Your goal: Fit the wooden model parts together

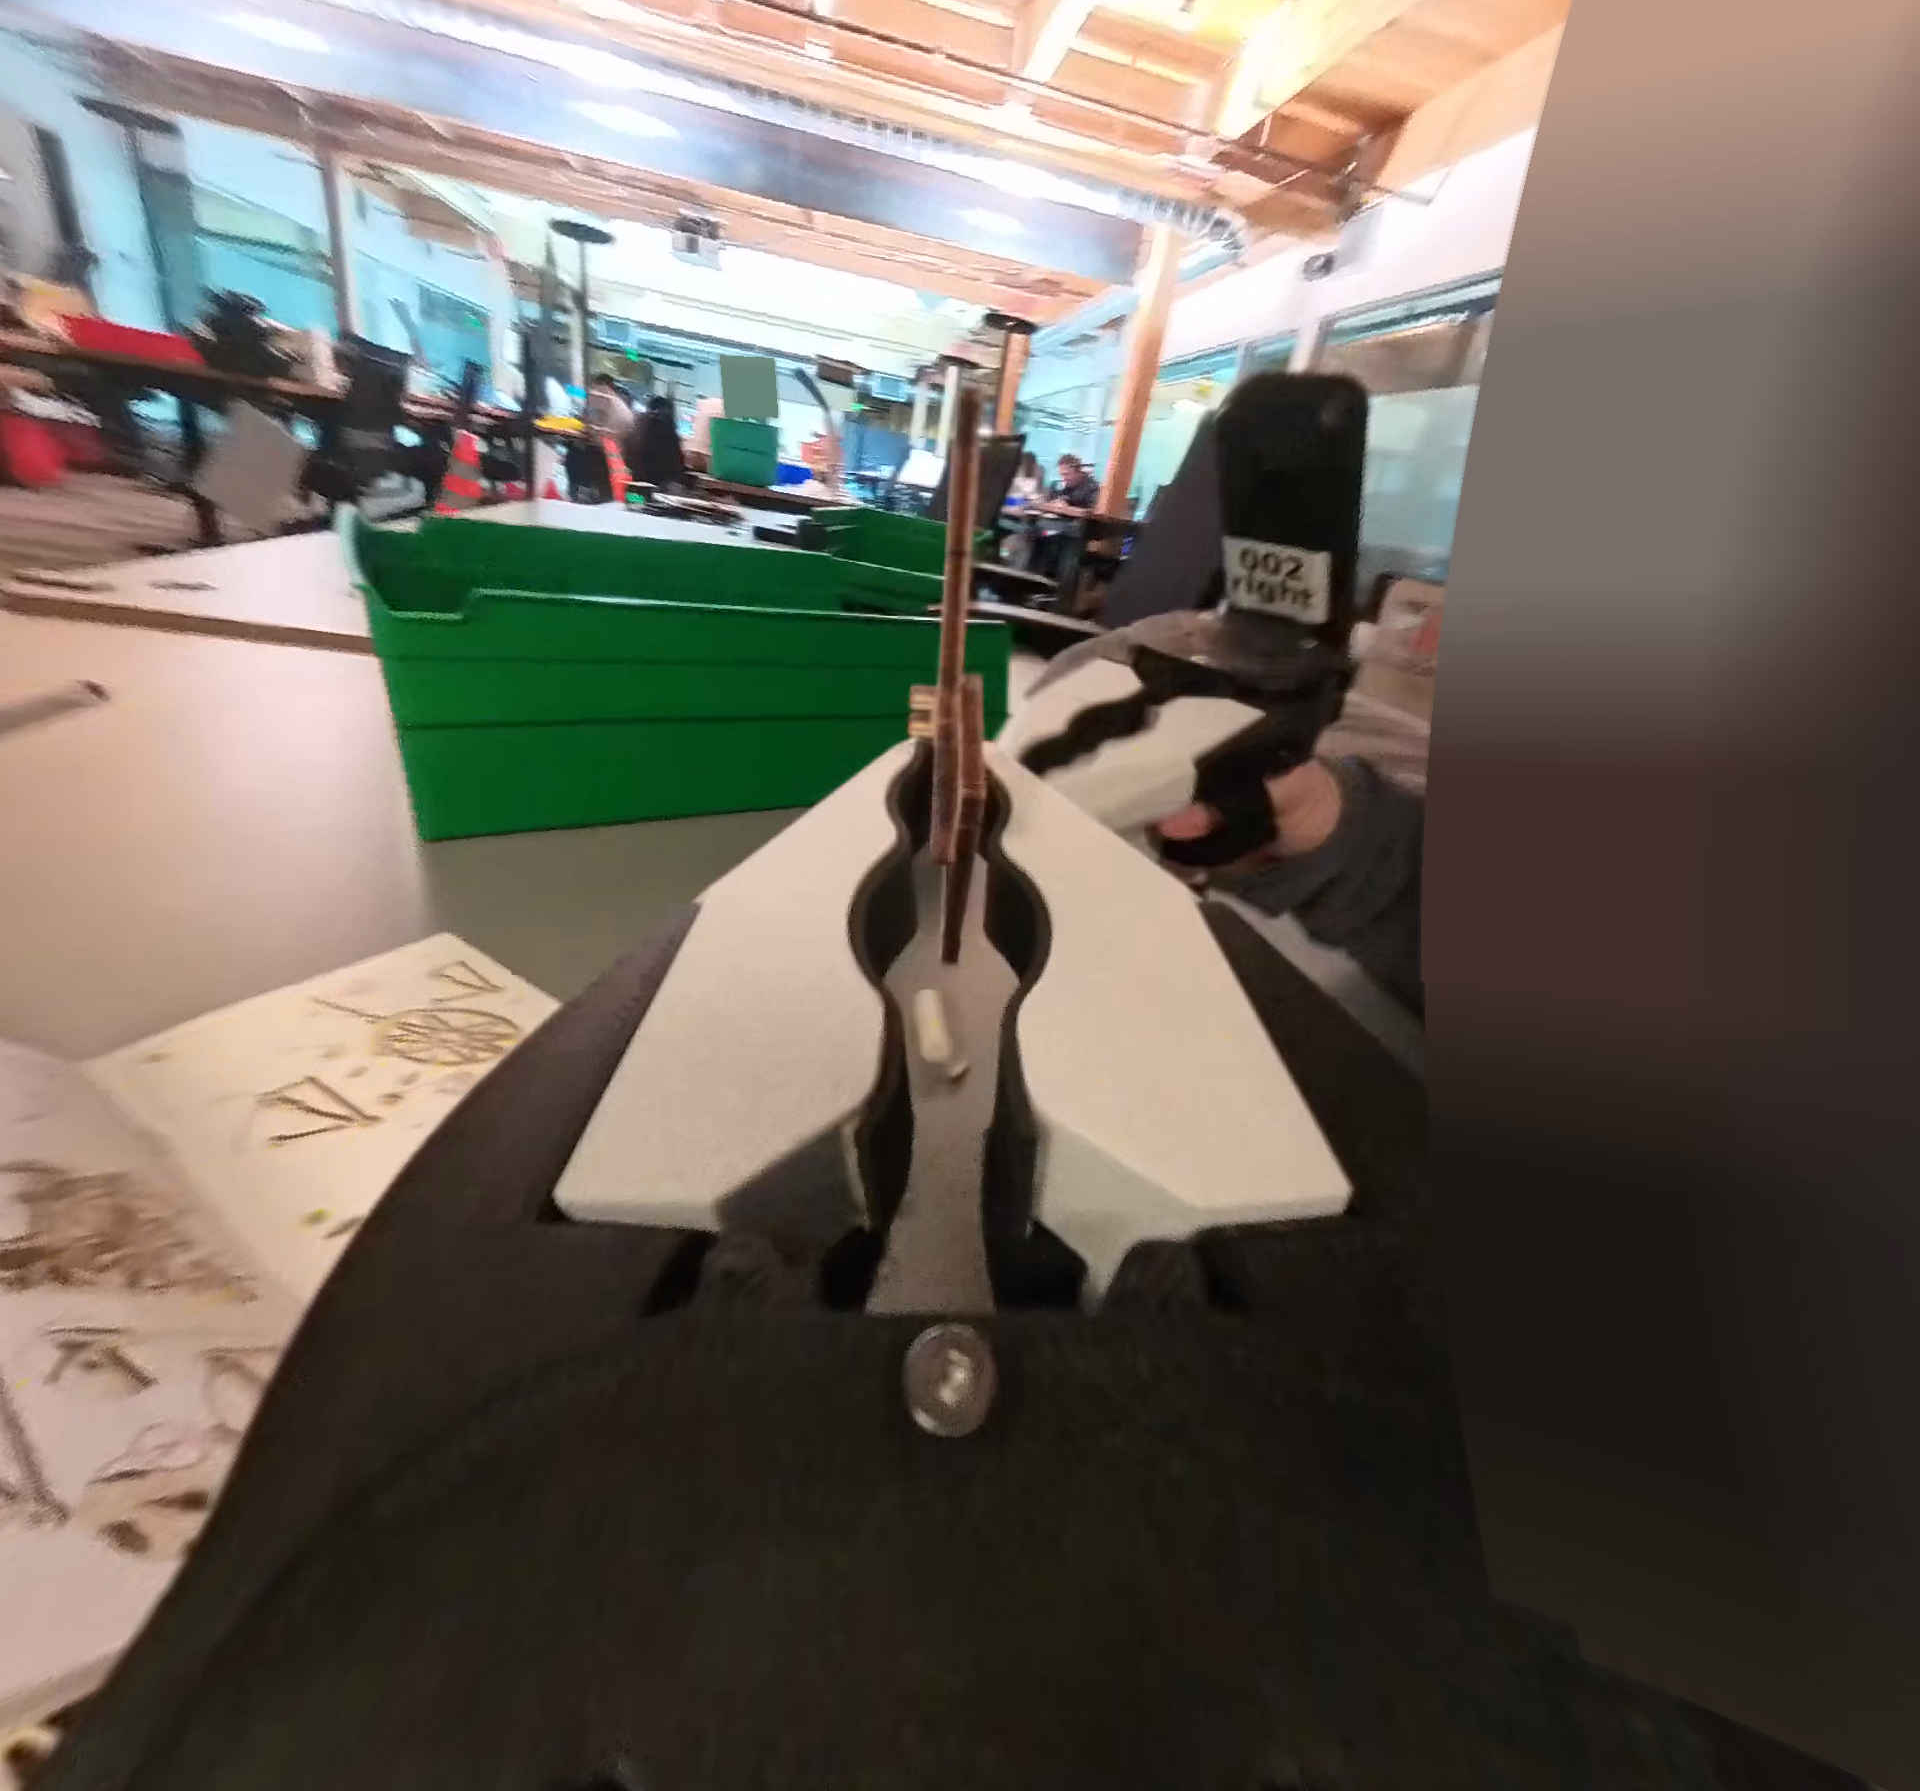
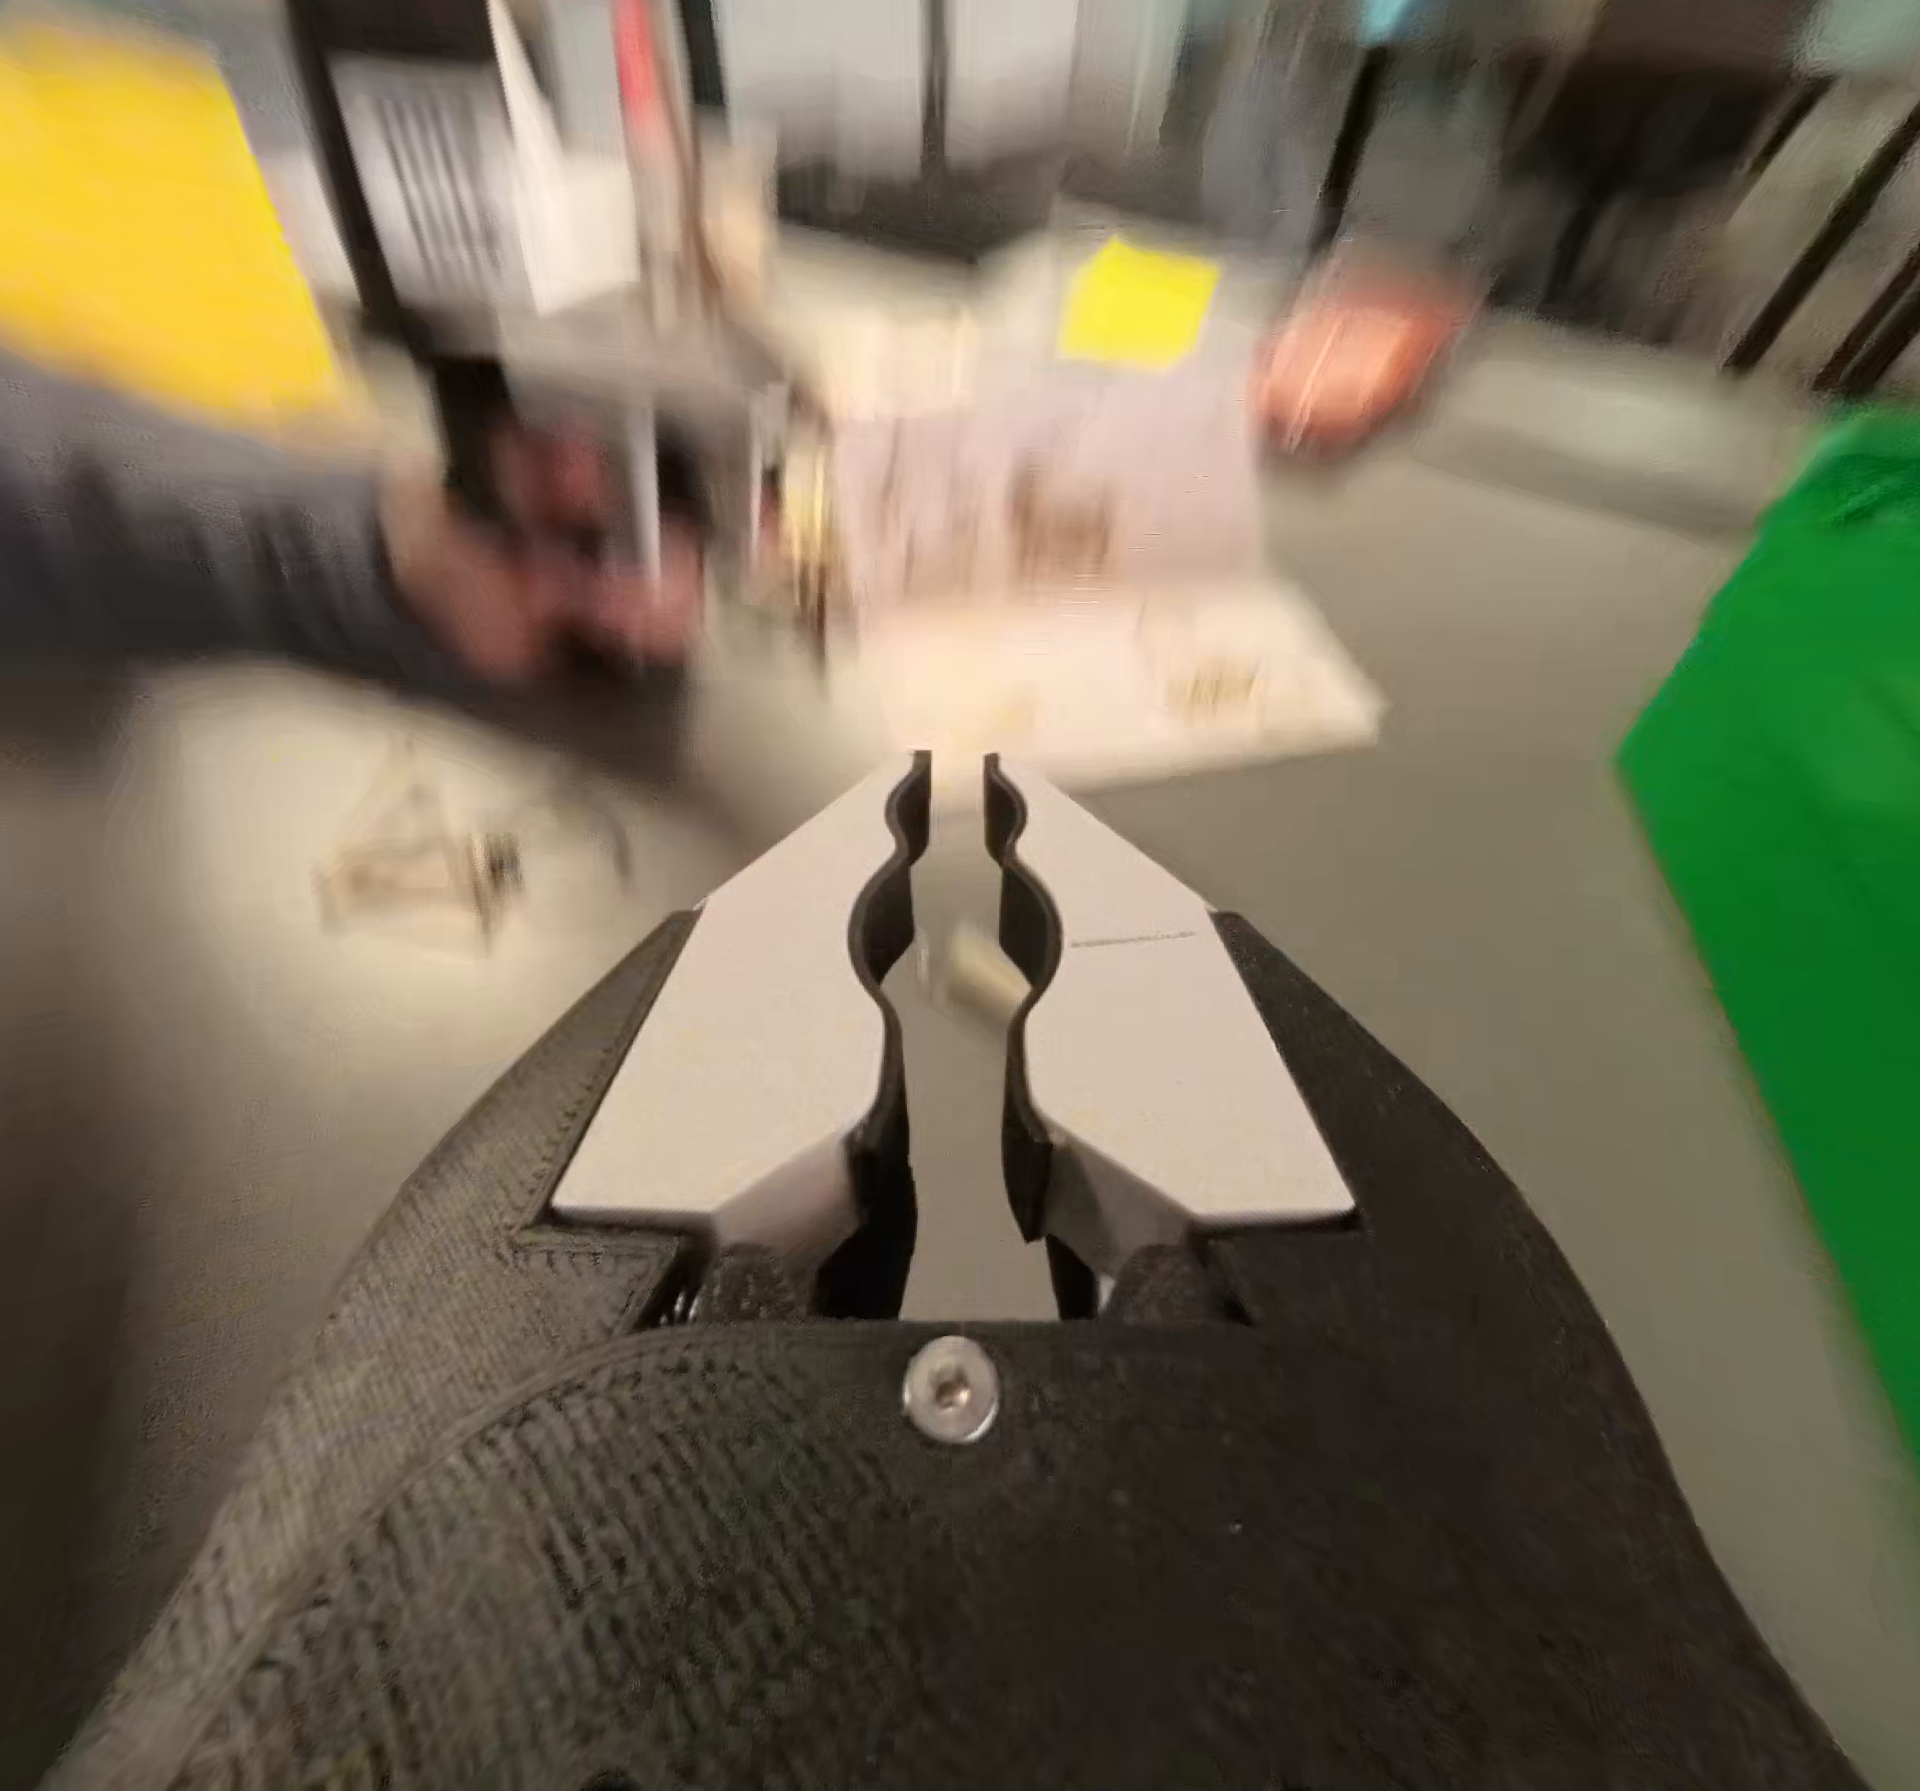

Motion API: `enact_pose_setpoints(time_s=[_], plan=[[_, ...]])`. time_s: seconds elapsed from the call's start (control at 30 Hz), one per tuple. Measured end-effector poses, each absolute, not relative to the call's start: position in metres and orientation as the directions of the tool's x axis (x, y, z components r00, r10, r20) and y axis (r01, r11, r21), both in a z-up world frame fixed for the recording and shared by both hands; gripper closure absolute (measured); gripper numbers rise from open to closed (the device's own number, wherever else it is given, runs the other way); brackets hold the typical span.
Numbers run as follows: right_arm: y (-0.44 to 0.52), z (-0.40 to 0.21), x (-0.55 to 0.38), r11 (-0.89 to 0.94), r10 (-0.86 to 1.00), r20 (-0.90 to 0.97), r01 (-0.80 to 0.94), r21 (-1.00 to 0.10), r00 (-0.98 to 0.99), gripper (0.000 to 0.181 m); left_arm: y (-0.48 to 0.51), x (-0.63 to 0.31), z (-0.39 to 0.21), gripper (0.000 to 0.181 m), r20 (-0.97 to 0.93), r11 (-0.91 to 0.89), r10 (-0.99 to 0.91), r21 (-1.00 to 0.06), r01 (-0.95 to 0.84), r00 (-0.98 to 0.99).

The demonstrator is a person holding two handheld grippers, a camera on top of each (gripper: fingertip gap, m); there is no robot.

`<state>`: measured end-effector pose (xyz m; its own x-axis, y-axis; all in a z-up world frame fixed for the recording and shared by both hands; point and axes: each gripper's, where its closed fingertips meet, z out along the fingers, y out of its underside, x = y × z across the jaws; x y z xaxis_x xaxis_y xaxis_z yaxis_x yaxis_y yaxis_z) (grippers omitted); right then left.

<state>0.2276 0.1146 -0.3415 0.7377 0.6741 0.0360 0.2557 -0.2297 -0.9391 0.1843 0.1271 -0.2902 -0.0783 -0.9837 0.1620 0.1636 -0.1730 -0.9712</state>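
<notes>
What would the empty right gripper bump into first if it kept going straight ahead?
Probably the open instruction booklet lying on the table just beyond the right gripper. The picture is very blurred, so depth is uncertain.

Left wrist view: low over desk (image 1: 187,785), facing across it toward green trays (image 1: 644,692) and room beyond, right gripper (image 1: 1049,749) near. Right wrist view: low over desk, badly blurred, facing booklet (image 2: 1091,640). Shared: desk, booklet (image 1: 208,1170), green trays (image 2: 1808,806).
</notes>
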Motion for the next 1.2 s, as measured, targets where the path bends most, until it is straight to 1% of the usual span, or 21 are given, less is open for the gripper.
enact_pose_setpoints(time_s=[0.07, 0.1, 0.13, 0.2, 0.23, 0.33, 0.47, 0.73, 0.83, 0.87, 0.9, 0.93, 0.97, 1.0, 1.1, 1.2], plan=[[0.101, -0.377, 0.230, -0.330, 0.725, 0.103, 0.475, -0.816, 0.681, 0.174, 0.127, 0.185, -0.291, 0.177, 0.110, -0.116, -0.993, -0.981, 0.158, -0.041], [0.097, -0.390, 0.231, -0.370, 0.734, 0.100, 0.520, -0.770, 0.671, 0.174, 0.125, 0.186, -0.293, 0.177, 0.098, -0.103, -0.994, -0.984, 0.148, -0.044], [0.094, -0.397, 0.230, -0.402, 0.735, 0.076, 0.524, -0.751, 0.673, 0.174, 0.124, 0.188, -0.295, 0.177, 0.098, -0.104, -0.994, -0.985, 0.135, -0.052], [0.091, -0.406, 0.225, -0.453, 0.733, 0.008, 0.496, -0.741, 0.680, 0.175, 0.124, 0.187, -0.295, 0.177, 0.107, -0.114, -0.993, -0.984, 0.136, -0.055], [0.092, -0.409, 0.228, -0.469, 0.717, 0.009, 0.493, -0.732, 0.697, 0.175, 0.125, 0.187, -0.295, 0.177, 0.113, -0.120, -0.992, -0.983, 0.139, -0.052], [0.098, -0.409, 0.229, -0.470, 0.691, 0.008, 0.457, -0.755, 0.723, 0.176, 0.130, 0.187, -0.296, 0.177, 0.148, -0.153, -0.988, -0.978, 0.139, -0.047], [0.108, -0.409, 0.228, -0.454, 0.689, 0.026, 0.459, -0.764, 0.725, 0.174, 0.132, 0.187, -0.296, 0.177, 0.167, -0.172, -0.985, -0.975, 0.140, -0.048], [0.108, -0.410, 0.223, -0.428, 0.713, 0.043, 0.484, -0.763, 0.699, 0.181, 0.133, 0.188, -0.297, 0.177, 0.184, -0.189, -0.982, -0.973, 0.131, -0.050], [0.114, -0.408, 0.225, -0.429, 0.680, 0.076, 0.480, -0.765, 0.729, 0.181, 0.134, 0.187, -0.297, 0.177, 0.183, -0.185, -0.983, -0.974, 0.132, -0.034], [0.121, -0.400, 0.225, -0.407, 0.653, 0.086, 0.444, -0.799, 0.753, 0.181, 0.135, 0.187, -0.297, 0.177, 0.179, -0.181, -0.984, -0.974, 0.135, -0.024], [0.128, -0.381, 0.217, -0.363, 0.634, 0.040, 0.343, -0.866, 0.773, 0.181, 0.136, 0.187, -0.297, 0.177, 0.173, -0.173, -0.985, -0.975, 0.138, -0.016], [0.133, -0.359, 0.209, -0.318, 0.620, -0.045, 0.199, -0.927, 0.783, 0.181, 0.136, 0.187, -0.296, 0.177, 0.163, -0.162, -0.987, -0.977, 0.141, -0.005], [0.137, -0.342, 0.203, -0.282, 0.613, -0.118, 0.077, -0.956, 0.781, 0.181, 0.138, 0.186, -0.296, 0.177, 0.151, -0.148, -0.988, -0.979, 0.143, 0.012], [0.141, -0.330, 0.199, -0.243, 0.604, -0.145, 0.008, -0.970, 0.783, 0.181, 0.140, 0.185, -0.295, 0.177, 0.135, -0.129, -0.990, -0.980, 0.149, 0.030], [0.144, -0.303, 0.194, -0.117, 0.570, -0.147, -0.097, -0.988, 0.808, 0.181, 0.144, 0.181, -0.290, 0.177, 0.087, -0.071, -0.993, -0.982, 0.173, 0.081], [0.141, -0.294, 0.185, -0.093, 0.580, -0.178, -0.153, -0.984, 0.795, 0.181, 0.145, 0.180, -0.288, 0.177, 0.073, -0.054, -0.992, -0.981, 0.185, 0.102]])
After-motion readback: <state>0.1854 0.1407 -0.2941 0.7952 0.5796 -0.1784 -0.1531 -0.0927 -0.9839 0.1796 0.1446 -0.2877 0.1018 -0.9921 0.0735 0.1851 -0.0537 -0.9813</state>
